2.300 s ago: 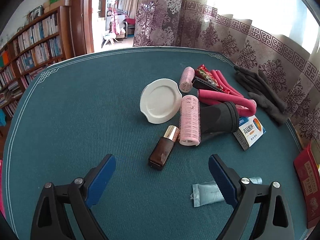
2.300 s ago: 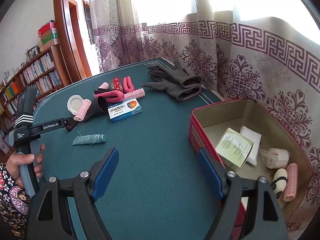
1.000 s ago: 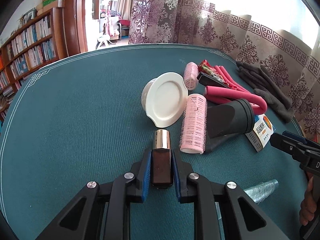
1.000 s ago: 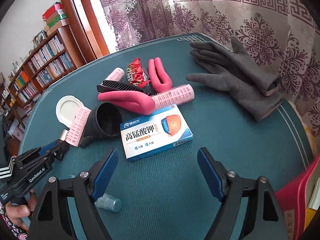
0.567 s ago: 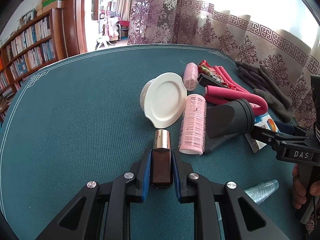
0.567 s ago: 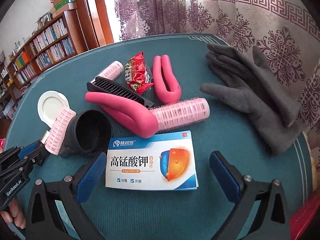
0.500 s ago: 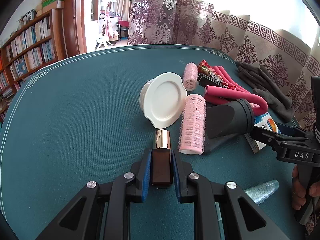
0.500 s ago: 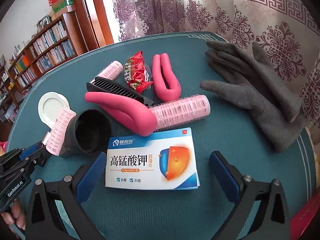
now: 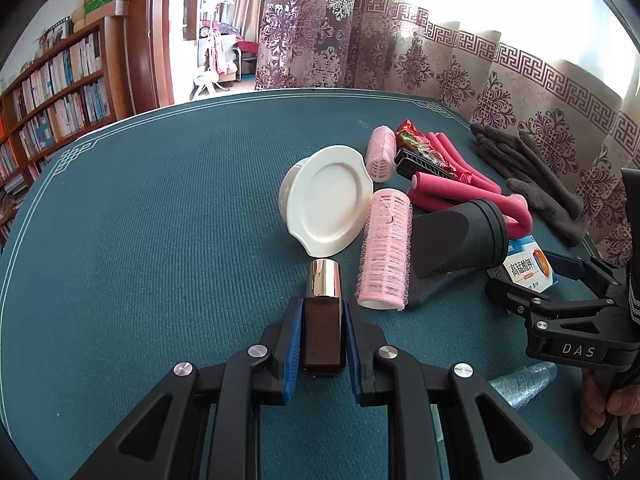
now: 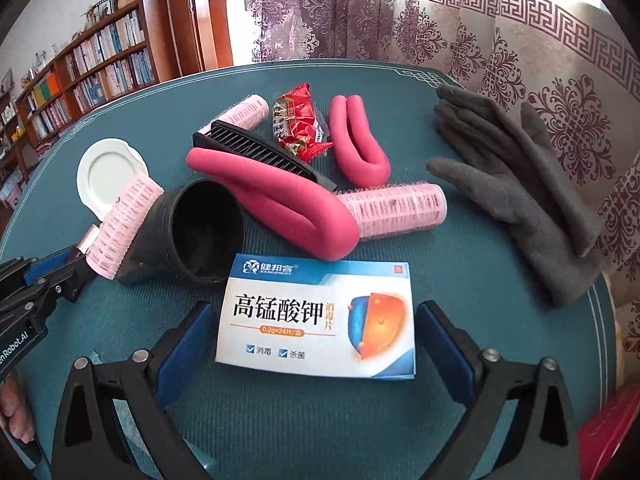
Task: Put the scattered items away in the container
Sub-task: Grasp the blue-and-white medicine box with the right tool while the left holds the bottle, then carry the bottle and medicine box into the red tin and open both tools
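Your left gripper (image 9: 323, 336) is clamped on the brown glass bottle (image 9: 323, 338), its blue pads pressed to both sides of the body and the rose-gold cap (image 9: 324, 278) sticking out ahead; the bottle lies on the teal table cover (image 9: 160, 220). Your right gripper (image 10: 316, 340) straddles the medicine box (image 10: 316, 316), its jaws closing but the pads not yet touching the carton. The box reads "高锰酸钾" in large black characters, with "消毒" and "杀菌" ticked below and a white logo on its blue band. Your right gripper's body is marked "DAS" in the left wrist view; your left one shows "enRobot.AI" in the right wrist view. Just behind the box lie a black hair-dryer nozzle (image 10: 192, 232), pink hair rollers (image 10: 396, 208), bent pink foam curlers (image 10: 280, 200), a black comb (image 10: 256, 148) and a red snack packet (image 10: 298, 124). Grey gloves (image 10: 520, 188) lie to the right. A red edge of the container (image 10: 608, 428) shows at the lower right corner.
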`<state>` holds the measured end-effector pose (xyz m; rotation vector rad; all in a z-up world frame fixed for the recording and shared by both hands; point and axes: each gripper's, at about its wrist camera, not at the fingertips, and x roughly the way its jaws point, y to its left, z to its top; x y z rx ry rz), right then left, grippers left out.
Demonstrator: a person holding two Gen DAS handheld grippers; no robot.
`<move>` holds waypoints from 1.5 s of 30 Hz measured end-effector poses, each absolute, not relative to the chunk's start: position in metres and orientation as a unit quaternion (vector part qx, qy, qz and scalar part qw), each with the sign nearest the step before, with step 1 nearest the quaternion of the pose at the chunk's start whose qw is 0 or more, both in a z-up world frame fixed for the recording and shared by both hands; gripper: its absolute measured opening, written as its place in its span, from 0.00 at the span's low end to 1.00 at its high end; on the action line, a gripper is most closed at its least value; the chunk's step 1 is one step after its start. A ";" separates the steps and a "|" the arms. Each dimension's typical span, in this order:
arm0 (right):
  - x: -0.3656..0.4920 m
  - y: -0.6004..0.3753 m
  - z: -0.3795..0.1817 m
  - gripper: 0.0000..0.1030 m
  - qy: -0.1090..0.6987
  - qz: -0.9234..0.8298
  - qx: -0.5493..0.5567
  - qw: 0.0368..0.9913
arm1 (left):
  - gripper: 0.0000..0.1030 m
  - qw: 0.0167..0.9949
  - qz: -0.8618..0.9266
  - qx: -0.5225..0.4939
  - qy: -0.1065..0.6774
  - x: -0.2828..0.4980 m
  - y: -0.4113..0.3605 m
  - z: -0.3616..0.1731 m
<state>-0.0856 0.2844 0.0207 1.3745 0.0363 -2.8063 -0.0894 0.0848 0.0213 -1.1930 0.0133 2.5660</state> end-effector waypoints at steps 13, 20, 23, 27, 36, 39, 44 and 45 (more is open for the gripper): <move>-0.018 0.291 0.065 0.85 0.000 -0.925 0.379 -0.035 | 0.20 0.189 0.891 -0.412 -0.024 -0.076 0.086 0.038; 0.022 0.305 0.090 0.85 -0.013 -0.934 0.353 -0.055 | 0.20 0.184 0.894 -0.408 -0.012 -0.071 0.090 0.043; 0.032 0.307 0.095 0.85 -0.016 -0.935 0.349 -0.060 | 0.21 0.181 0.892 -0.414 -0.005 -0.071 0.091 0.037; 0.041 0.309 0.095 0.86 -0.017 -0.934 0.350 -0.064 | 0.21 0.179 0.889 -0.421 0.000 -0.073 0.092 0.029; 0.074 0.316 0.109 0.86 -0.031 -0.941 0.328 -0.077 | 0.20 0.182 0.891 -0.416 -0.019 -0.065 0.084 0.040; 0.088 0.324 0.120 0.86 -0.035 -0.945 0.314 -0.087 | 0.20 0.188 0.895 -0.404 -0.022 -0.057 0.086 0.053; 0.115 0.345 0.129 0.86 -0.051 -0.947 0.296 -0.115 | 0.20 0.213 0.898 -0.383 -0.021 -0.035 0.098 0.078; 0.120 0.351 0.129 0.86 -0.055 -0.946 0.294 -0.122 | 0.20 0.221 0.898 -0.381 -0.020 -0.030 0.102 0.082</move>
